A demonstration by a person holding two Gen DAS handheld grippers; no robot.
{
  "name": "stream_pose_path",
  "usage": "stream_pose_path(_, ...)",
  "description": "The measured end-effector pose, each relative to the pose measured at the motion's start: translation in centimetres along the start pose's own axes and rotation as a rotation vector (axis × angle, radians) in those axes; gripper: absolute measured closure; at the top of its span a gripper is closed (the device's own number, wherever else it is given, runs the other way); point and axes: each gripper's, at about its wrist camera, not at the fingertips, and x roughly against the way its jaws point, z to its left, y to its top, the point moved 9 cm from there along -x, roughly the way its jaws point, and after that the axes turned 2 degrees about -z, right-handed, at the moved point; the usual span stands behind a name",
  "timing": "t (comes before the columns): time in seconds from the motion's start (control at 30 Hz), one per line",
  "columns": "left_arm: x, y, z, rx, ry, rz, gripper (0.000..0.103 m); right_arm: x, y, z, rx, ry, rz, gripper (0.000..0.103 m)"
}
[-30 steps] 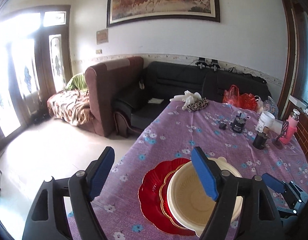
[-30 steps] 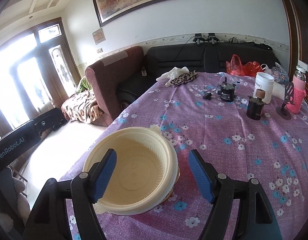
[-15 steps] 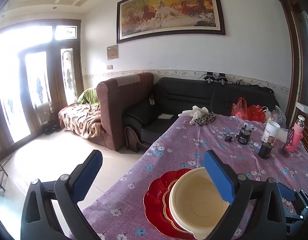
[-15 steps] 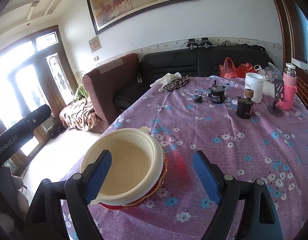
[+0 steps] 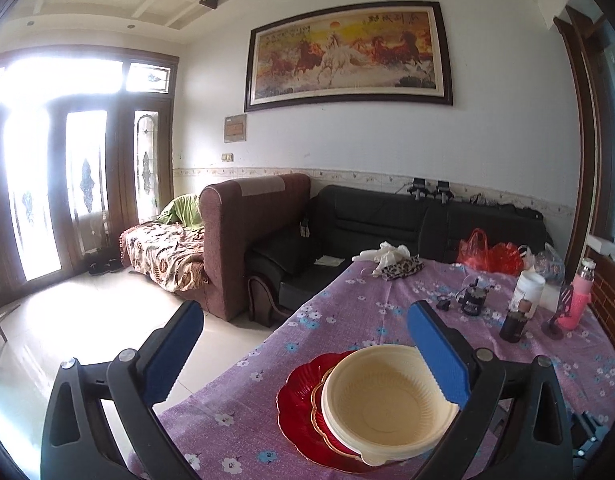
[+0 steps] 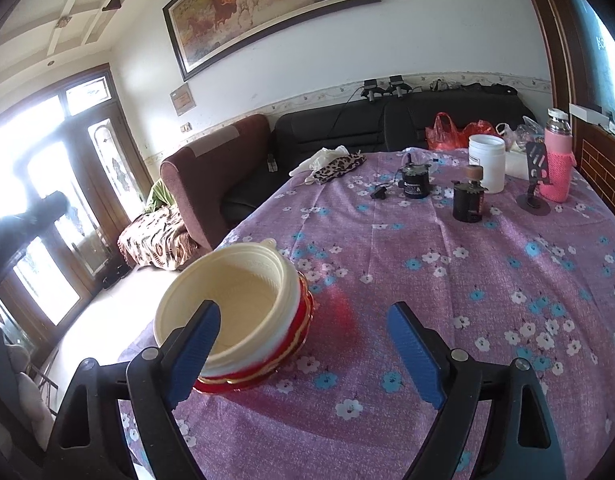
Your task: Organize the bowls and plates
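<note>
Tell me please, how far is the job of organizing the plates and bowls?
Done: the cream bowl sits stacked on the red plate. In hand: nothing; the left tool and right tool are open and empty. Left: no other dishes show on the table.

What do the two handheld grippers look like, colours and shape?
Both look alike: the left gripper and right gripper have black plastic frames with triangular cut-outs and silver screw heads. Each carries two flat blue pads with ribbed, saw-toothed inner edges. No cables, sleeves or markings show.
</note>
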Motion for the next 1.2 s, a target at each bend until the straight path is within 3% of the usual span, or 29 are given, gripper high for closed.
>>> stream_pose_path(0.17, 3.6, 0.2, 0.2, 0.043, 0.013, -0.075, 0.000, 1.5, -1.3, -1.8, -0.057, -0.004, -0.008, 0.014)
stream_pose_path(0.3, 7.0, 0.8, -0.7, 0.021, 0.019, -0.180, 0.000, 2.7, -1.9, -2.6, -0.077, -0.006, -0.015, 0.014)
stream_pose_path(0.43, 10.1, 1.3, -1.3, 0.013, 0.006, -0.291, 0.000, 3.9, -2.2, -2.2, -0.050, -0.013, -0.039, 0.013)
stream_pose_path(0.57, 11.6, 0.5, -0.7, 0.074, 0.025, -0.341, 0.000, 4.5, -2.6, -1.3, -0.005, -0.021, -0.064, 0.012)
stream_pose_path(0.63, 11.4, -0.2, -0.7, 0.066, 0.060, -0.320, 0.000, 4.8, -2.9, -0.3, 0.049, -0.037, -0.079, 0.012)
stream_pose_path(0.7, 10.4, -0.9, -1.4, 0.034, 0.043, -0.290, 0.000, 4.8, -3.2, 0.5, 0.094, -0.046, -0.088, 0.011)
stream_pose_path(0.93, 3.5, -6.1, -2.4, -0.013, 0.001, -0.001, 0.000, 3.4, -5.1, 1.8, 0.147, -0.039, -0.056, 0.009)
stream_pose_path(1.2, -1.6, -11.0, -0.9, 0.058, -0.018, 0.260, 0.000, 1.5, -6.5, 1.5, 0.153, -0.060, 0.001, 0.009)
